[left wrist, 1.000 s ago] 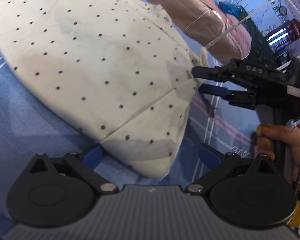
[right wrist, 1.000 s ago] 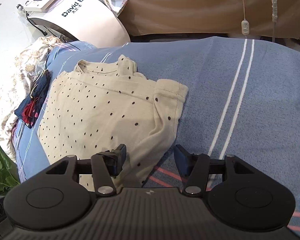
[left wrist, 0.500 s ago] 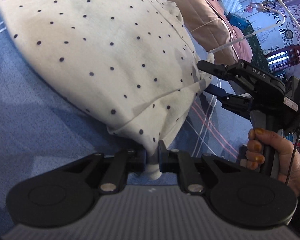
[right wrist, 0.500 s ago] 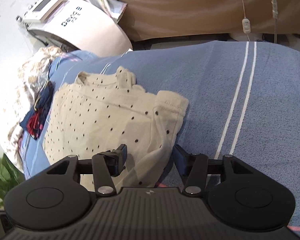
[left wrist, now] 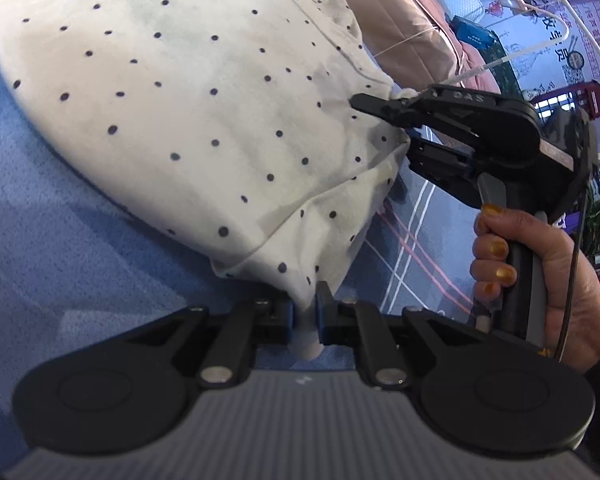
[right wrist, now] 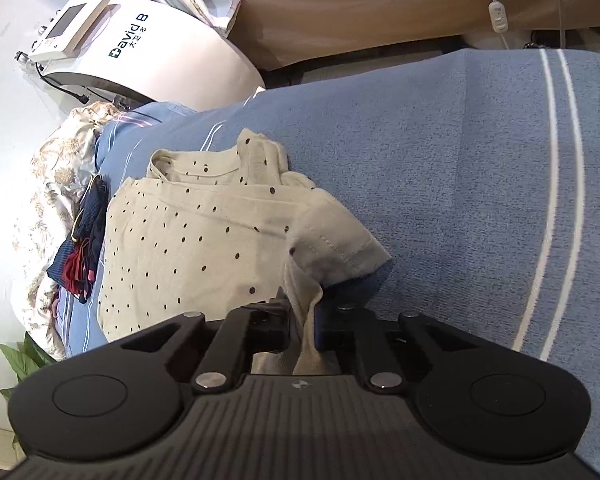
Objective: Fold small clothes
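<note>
While my left gripper [left wrist: 305, 312] is pinched tight on the bottom corner of the dotted cream shirt [left wrist: 188, 92], my right gripper [right wrist: 302, 320] is only now closing, with a bunched fold of the shirt's side edge between its jaws. The left wrist view shows the right one from the side, its tips at the hem further along the same edge, my right hand [left wrist: 540, 276] wrapped round its handle.

Most of the shirt lies spread on the blue striped blanket [right wrist: 440, 152], neckline at the far end, the short sleeve [right wrist: 340, 240] folded over just ahead of my right claw.

My worry is the right grip. What sits between those jaws looks like a thick gather, not a flat hem, so I may catch only the outer layer; lifting then would let the inner layer slide out and the fold would come up crooked. If I raise the left side before the right has bitten, the cloth will twist between the two holds. That loose sleeve could also flop open as the edge rises. A dark bundle of other clothes [right wrist: 84, 236] lies beside the shirt's far side, near enough to get dragged under it.
</note>
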Motion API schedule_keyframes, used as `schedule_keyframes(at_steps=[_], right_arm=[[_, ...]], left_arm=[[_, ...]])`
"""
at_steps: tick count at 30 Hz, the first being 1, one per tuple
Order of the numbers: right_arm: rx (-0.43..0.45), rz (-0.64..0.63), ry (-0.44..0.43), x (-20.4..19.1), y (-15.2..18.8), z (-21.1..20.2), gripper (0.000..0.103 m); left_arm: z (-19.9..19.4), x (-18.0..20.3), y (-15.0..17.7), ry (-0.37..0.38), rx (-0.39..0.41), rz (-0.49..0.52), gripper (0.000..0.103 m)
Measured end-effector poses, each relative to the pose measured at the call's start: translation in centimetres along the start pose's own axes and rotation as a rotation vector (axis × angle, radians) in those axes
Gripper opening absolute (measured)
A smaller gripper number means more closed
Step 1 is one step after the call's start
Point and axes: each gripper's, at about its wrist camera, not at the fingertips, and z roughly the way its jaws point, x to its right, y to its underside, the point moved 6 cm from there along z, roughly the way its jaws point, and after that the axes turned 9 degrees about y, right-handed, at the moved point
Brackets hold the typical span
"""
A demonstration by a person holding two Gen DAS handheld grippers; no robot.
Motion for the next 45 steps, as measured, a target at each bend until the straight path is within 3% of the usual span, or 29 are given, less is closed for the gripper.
schedule_keyframes(at_steps=[1,8,15,20,23,29,34,37,38,39,40,42,44,45], right_arm=[[0.01,0.006,0.003,0.1,0.1,-0.4,0.017],[0.03,0.054,0.004,-1.0,-0.4,-2.6,0.014],[0.02,0.005,-0.073,-9.2,-3.2,-2.0,0.014],[-0.013,0.015,-0.108,-17.3,-5.9,2.0,0.014],[-0.033,-0.027,-0.073,-21.9,-7.2,5.3,0.014],[-0.063,-0.082,0.06,-27.3,-8.3,12.4,0.014],[-0.095,-0.108,0.064,-30.5,-7.2,16.5,0.017],[-0.095,-0.167,0.095,-32.1,-6.4,17.7,0.045],[-0.073,-0.18,0.094,-32.4,-6.4,17.4,0.061],[-0.034,-0.204,0.095,-32.7,-6.6,16.7,0.078],[0.03,-0.237,0.097,-33.0,-6.9,15.5,0.083],[0.186,-0.298,0.072,-33.1,-7.4,11.8,0.09],[0.273,-0.37,0.081,-32.0,-7.6,8.5,0.102],[0.283,-0.413,0.118,-31.0,-7.6,7.5,0.099]], left_arm=[[-0.1,-0.1,-0.1,0.003,-0.002,-0.006,0.01],[-1.9,0.6,-1.4,0.041,0.014,0.003,0.01],[-8.3,-1.9,-8.3,0.068,0.14,-0.069,0.01],[-13.7,-7.1,-14.8,0.041,0.232,-0.162,0.01],[-16.2,-10.1,-18.0,0.016,0.268,-0.198,0.01],[-19.2,-15.4,-23.3,-0.027,0.281,-0.206,0.01],[-21.1,-18.0,-25.2,-0.052,0.283,-0.199,0.01],[-21.3,-19.9,-24.8,-0.055,0.244,-0.264,0.012],[-21.8,-20.8,-23.8,-0.063,0.232,-0.28,0.014],[-21.8,-21.3,-23.5,-0.075,0.216,-0.279,0.022],[-21.9,-21.7,-23.5,-0.096,0.21,-0.262,0.037],[-22.6,-21.3,-23.9,-0.149,0.213,-0.159,0.054],[-23.2,-19.3,-24.4,-0.194,0.201,0.023,0.054],[-23.2,-17.7,-24.6,-0.197,0.189,0.135,0.055]])
